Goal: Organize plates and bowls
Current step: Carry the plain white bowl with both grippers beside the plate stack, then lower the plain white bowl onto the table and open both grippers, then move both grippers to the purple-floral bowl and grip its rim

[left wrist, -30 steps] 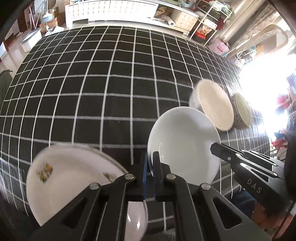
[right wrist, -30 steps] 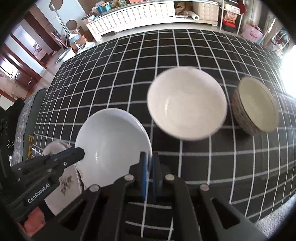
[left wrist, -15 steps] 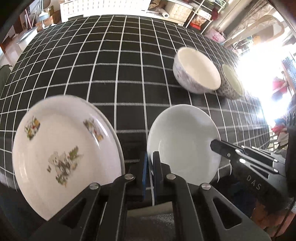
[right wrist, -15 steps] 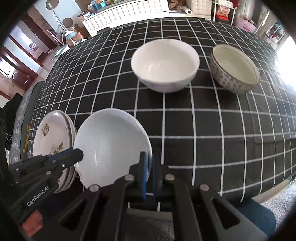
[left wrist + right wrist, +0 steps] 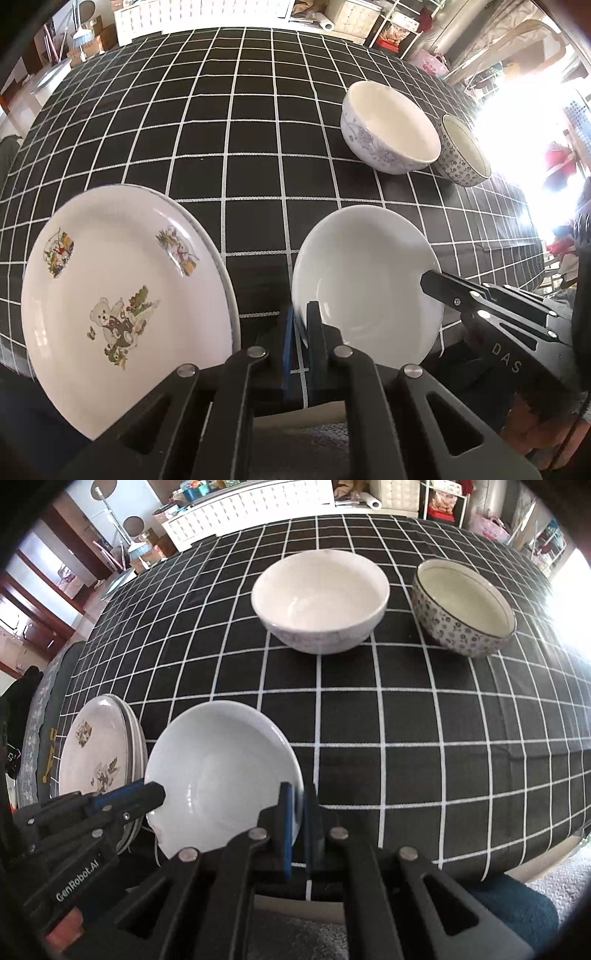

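Printed plates [image 5: 122, 295] stacked at the surface's [image 5: 258, 122] near-left edge; left claw [image 5: 301, 325] and right claw [image 5: 298, 812] each clenched on the plain white plate's [image 5: 365, 280] rim, just right of the stack. Keep it level, centre, lower gently

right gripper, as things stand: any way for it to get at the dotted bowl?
Probably not yet. The right gripper is shut on the white plate's rim, which the left gripper also grips. The cloth between it and the dotted bowl lies bare, so the path looks free once the plate is set down.
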The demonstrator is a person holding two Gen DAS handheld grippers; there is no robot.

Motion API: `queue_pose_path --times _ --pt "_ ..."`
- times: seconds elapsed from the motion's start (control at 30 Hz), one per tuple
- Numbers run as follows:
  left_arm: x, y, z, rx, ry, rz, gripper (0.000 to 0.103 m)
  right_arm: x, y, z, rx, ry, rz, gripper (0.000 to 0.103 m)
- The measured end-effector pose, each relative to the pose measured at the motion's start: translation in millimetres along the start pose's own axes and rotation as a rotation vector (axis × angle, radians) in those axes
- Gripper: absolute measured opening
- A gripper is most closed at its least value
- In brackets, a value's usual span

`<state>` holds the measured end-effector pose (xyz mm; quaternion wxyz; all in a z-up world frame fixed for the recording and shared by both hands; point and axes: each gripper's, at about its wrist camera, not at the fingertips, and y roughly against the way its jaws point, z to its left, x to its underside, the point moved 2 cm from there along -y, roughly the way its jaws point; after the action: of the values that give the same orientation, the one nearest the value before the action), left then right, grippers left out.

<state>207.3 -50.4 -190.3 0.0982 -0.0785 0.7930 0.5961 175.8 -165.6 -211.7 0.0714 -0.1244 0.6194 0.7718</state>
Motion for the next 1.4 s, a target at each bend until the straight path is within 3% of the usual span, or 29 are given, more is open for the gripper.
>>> queue_pose_path --times 0.1,0.2,0.33,0.67,0.83,1.13,1.23,1.4 --pt "-1 0 6 0.02 0.04 0.007 0.005 0 -1 -3 -0.034 -0.027 0.007 0.009" --pt "-2 9 4 0.001 0.019 -0.022 0.005 3 1 -9 -0.064 -0.064 0.009 0.009" --pt "-5 32 0 -0.041 -0.027 -0.088 0.005 4 11 -6 -0.023 -0.03 -0.028 0.009" --pt "-30 65 -2 0.002 -0.024 -0.127 0.005 -29 41 -31 -0.04 -0.1 -0.102 0.012" --pt "-45 64 -14 -0.048 -0.05 -0.171 0.006 -47 49 -36 -0.049 -0.111 -0.144 0.012" --pt "-83 31 -39 -0.011 -0.094 -0.124 0.006 -77 36 -60 -0.052 -0.17 -0.128 0.013" --pt "-96 23 -45 -0.001 -0.112 -0.117 0.015 -88 32 -66 -0.05 -0.174 -0.121 0.013" --pt "-113 12 -52 0.014 -0.132 -0.122 0.018 -102 29 -72 -0.093 -0.196 -0.106 0.029"
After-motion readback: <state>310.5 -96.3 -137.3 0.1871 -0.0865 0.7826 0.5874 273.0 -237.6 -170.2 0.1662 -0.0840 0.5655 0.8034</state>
